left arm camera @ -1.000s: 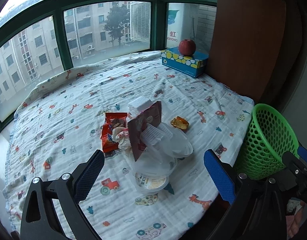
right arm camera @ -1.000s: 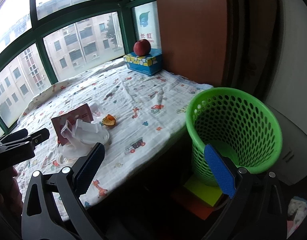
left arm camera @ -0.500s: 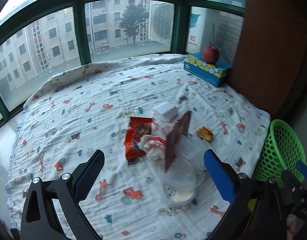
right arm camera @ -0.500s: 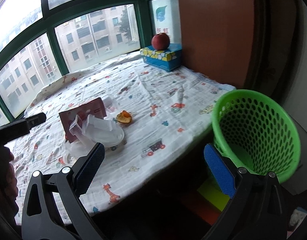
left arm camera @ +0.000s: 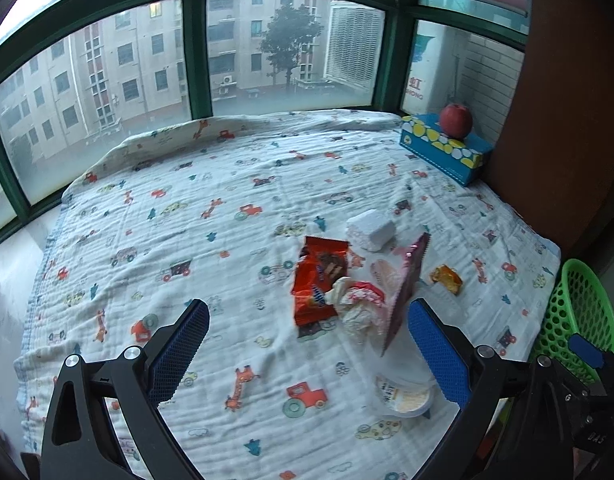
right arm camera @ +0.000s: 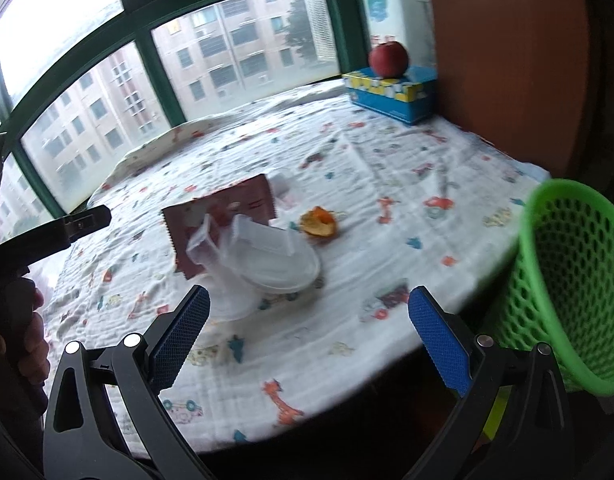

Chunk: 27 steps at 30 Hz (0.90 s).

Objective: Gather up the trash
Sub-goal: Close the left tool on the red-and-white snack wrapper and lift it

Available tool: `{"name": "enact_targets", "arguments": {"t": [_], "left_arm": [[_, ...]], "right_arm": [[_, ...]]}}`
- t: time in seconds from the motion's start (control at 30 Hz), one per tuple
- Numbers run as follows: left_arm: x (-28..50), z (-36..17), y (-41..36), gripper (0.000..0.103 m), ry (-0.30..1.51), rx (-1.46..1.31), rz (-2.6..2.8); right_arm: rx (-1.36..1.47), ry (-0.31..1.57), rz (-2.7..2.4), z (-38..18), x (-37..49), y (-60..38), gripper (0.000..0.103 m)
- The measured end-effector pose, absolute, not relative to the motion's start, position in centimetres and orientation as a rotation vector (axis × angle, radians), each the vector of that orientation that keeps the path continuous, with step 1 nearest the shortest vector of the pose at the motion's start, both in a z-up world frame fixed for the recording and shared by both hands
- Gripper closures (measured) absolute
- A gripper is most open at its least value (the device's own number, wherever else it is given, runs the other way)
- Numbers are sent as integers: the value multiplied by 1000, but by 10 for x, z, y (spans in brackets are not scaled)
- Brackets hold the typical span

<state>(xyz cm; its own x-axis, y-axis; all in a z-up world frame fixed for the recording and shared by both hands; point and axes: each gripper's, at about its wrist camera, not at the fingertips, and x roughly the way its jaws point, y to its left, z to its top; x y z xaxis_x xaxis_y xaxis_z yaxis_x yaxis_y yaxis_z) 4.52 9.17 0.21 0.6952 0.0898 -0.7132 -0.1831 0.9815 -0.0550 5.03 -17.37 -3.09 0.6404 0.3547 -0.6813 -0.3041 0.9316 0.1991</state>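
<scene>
**Hovering over trash cluster, both grippers spread, nothing held**

Hovering above printed blanket [left arm camera: 155, 208]; left gripper [left arm camera: 309, 344] spread wide, nothing between the blue pads. Right gripper [right arm camera: 309, 334] likewise spread wide and unloaded.

Left wrist view, trash clustered right of centre:
- orange snack wrapper [left arm camera: 321, 280] flat, long axis running 12 to 6 o'clock
- crumpled paper wad [left arm camera: 359, 300] touching wrapper at its 3 o'clock side
- dark red pouch [left arm camera: 405, 292] standing on edge, serrated rim up, long axis tilted 1 to 7 o'clock
- white foam block [left arm camera: 371, 229] at 12 o'clock of pouch
- orange peel [left arm camera: 447, 279] at 3 o'clock of pouch, apart from it
- lidded cup [left arm camera: 405, 394] at 6 o'clock of pouch, near blanket's front edge

Right wrist view: clear plastic container [right arm camera: 263, 258] leaning against pouch; blurred.

Green mesh basket [right arm camera: 575, 280] beyond blanket's right edge, mouth up. Open blanket from 8 to 12 o'clock of the cluster. Apple [left arm camera: 455, 120] on blue tissue box [left arm camera: 443, 152] at far right corner, well apart.
</scene>
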Motion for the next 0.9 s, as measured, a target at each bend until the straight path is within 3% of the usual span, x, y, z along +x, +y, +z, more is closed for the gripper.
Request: {"name": "enact_targets", "arguments": {"t": [0.57, 0.7, 0.9], "left_arm": [[54, -8, 109, 9, 801, -149, 102], [67, -13, 96, 24, 830, -154, -6], [93, -28, 72, 39, 877, -134, -132]], "right_arm": [[-1, 809, 478, -41, 66, -128, 7], [-5, 814, 457, -44, 66, -133, 8], [13, 829, 445, -49, 66, -140, 8]]}}
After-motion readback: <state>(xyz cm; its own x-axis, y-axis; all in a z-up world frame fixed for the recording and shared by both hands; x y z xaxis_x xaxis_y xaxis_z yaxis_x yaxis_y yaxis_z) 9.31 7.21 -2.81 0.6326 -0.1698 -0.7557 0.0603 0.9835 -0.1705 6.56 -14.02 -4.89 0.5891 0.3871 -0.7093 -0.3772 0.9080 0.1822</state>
